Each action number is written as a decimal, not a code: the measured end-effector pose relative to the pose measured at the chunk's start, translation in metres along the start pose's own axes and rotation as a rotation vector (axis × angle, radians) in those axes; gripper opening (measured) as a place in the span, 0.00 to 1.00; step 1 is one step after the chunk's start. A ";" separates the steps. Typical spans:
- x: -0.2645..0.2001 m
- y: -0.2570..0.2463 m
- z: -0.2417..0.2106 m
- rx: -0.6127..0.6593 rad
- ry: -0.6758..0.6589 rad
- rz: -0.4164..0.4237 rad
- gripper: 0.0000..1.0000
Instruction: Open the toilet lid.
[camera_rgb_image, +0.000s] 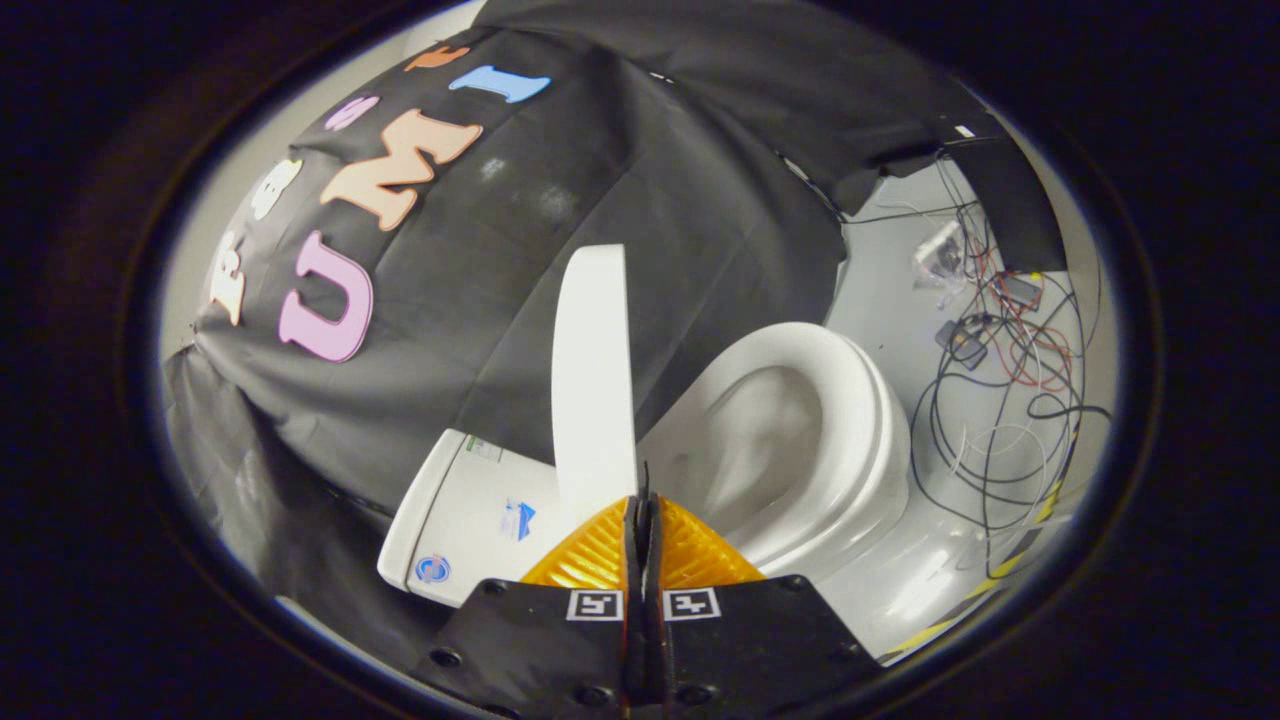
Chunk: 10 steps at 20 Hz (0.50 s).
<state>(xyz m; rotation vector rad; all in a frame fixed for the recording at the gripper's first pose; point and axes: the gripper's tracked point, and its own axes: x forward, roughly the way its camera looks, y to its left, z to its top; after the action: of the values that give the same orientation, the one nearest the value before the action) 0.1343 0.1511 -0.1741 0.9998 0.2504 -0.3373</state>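
Fingers (641, 520) sit pressed together at the bottom centre of the frame, no gap visible between them and nothing held. Their tips lie just at the lower edge of the toilet lid (594, 380); whether they touch it cannot be told.

Toilet lid: raised, standing near upright and seen edge-on, rising from the fingertips toward the middle of the frame. It leans toward the tank (470, 520), which lies lower left of centre with small stickers on its top face.

Toilet seat (860, 420): right of centre, down on the rim, the bowl (770, 430) open to view inside it.

Booth wall (520, 260): black cloth draped behind the toilet, filling the upper and left parts of the frame.

Floor (900, 300): pale, at the right of the frame. A tangle of cables (1000, 400) with small electronic parts lies on it beyond the seat. Striped tape (1010, 560) runs along the floor at lower right.
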 end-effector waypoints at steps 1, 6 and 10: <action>-0.001 0.003 0.000 -0.015 -0.004 -0.002 0.00; -0.003 0.028 0.002 -0.057 -0.018 -0.016 0.00; -0.006 0.053 0.000 -0.139 -0.023 -0.006 0.00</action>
<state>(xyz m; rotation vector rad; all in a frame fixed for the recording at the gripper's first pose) 0.1491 0.1778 -0.1310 0.8575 0.2526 -0.3326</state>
